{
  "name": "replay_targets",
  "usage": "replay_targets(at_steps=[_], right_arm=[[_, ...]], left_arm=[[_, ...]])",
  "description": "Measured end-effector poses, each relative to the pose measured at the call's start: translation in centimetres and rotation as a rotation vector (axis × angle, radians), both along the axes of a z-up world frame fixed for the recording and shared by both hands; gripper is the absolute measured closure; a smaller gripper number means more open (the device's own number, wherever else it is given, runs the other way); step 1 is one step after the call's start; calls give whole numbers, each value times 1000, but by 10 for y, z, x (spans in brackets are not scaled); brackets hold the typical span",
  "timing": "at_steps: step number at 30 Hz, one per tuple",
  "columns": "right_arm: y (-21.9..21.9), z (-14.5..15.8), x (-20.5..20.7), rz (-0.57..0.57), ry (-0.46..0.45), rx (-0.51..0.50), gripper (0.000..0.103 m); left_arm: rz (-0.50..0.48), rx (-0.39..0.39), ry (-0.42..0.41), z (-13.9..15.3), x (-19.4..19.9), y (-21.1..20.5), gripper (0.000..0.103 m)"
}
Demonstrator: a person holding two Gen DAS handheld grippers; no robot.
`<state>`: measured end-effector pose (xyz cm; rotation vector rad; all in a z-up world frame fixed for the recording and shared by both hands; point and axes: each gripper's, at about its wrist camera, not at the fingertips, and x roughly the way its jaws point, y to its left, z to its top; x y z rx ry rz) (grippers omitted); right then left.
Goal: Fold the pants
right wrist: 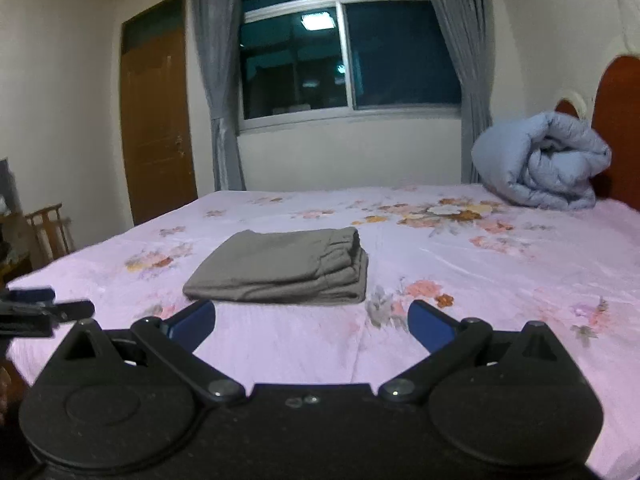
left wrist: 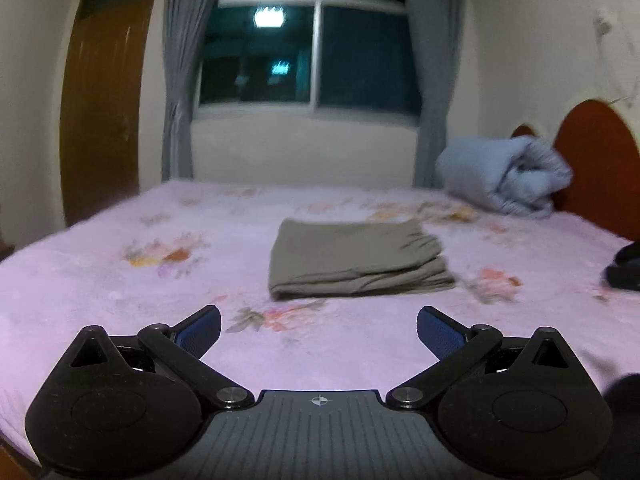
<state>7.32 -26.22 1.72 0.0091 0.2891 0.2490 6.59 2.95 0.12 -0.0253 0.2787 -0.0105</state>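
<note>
The grey pants [left wrist: 356, 258] lie folded into a flat rectangular stack on the pink floral bed sheet [left wrist: 120, 300]. They also show in the right wrist view [right wrist: 284, 266], left of centre. My left gripper [left wrist: 319, 328] is open and empty, held above the sheet a short way in front of the pants. My right gripper [right wrist: 311, 322] is open and empty, just in front of the stack's near edge. The left gripper shows at the left edge of the right wrist view [right wrist: 36, 308]. The right gripper shows as a dark shape at the right edge of the left wrist view [left wrist: 624, 268].
A rolled light-blue quilt [right wrist: 544, 160] lies at the far right against the red-brown headboard [right wrist: 618, 128]. Behind the bed are a window with grey curtains [right wrist: 218, 80] and a brown door [right wrist: 156, 112]. A wooden chair [right wrist: 50, 228] stands left of the bed.
</note>
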Motion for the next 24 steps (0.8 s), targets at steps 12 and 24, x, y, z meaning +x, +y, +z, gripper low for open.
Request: replay_targets(at_steps=[12,24], right_arm=[[8,-3,-21,-27,-39,-41,6],[11,-5,-20,-55,-43,-64,6]], left_arm=[[34,39,-29,1,-29,-11,0],[84,-16,4,-6,-17,6,0]])
